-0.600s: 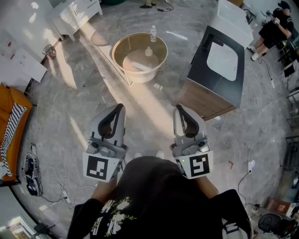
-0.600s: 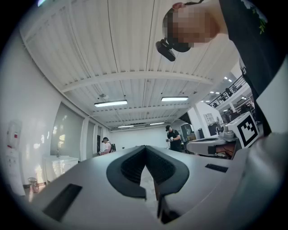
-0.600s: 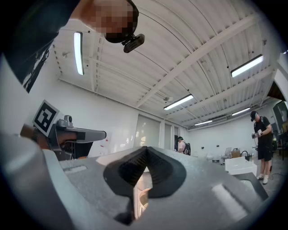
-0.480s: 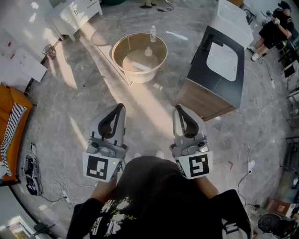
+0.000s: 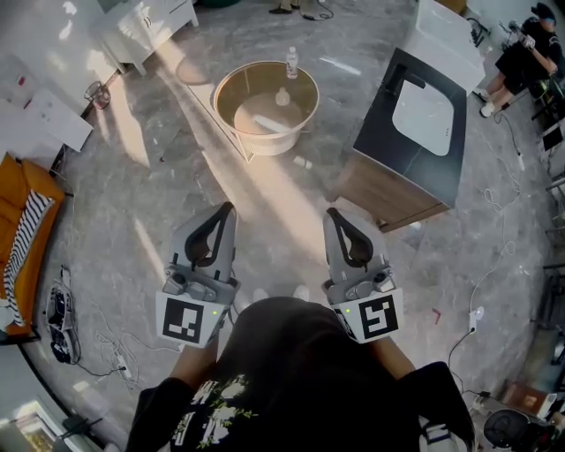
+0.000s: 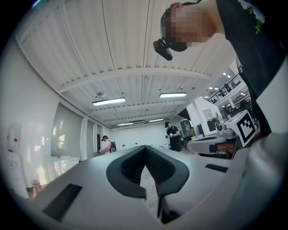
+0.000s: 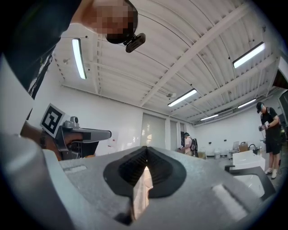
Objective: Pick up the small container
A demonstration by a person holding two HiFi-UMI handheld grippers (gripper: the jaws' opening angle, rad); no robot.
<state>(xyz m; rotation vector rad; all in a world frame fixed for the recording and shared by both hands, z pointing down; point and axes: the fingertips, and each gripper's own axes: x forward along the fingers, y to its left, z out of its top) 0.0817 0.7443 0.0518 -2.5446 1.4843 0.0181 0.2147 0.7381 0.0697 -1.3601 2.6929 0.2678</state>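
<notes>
A small white container [image 5: 282, 97] stands on the round wooden-topped table [image 5: 231, 88] far ahead on the floor. A clear bottle [image 5: 291, 62] stands at the table's far rim. My left gripper [image 5: 227, 209] and right gripper [image 5: 332, 214] are held side by side close to my body, tips pointing toward the table and well short of it. In the left gripper view the jaws [image 6: 145, 148] meet at the tips with nothing between them. The right gripper [image 7: 145, 149] likewise shows its dark pads closed together and empty. Neither gripper view shows the container.
A dark cabinet with a white basin [image 5: 422, 113] stands at the right, a white unit [image 5: 146, 22] at the far left. An orange seat [image 5: 22, 234] lies at the left edge. Cables [image 5: 490, 265] trail over the marble floor. A seated person [image 5: 525, 48] is at the top right.
Both grippers sit slightly lower in the head view and the scene has shifted a little. The jaws stay shut.
</notes>
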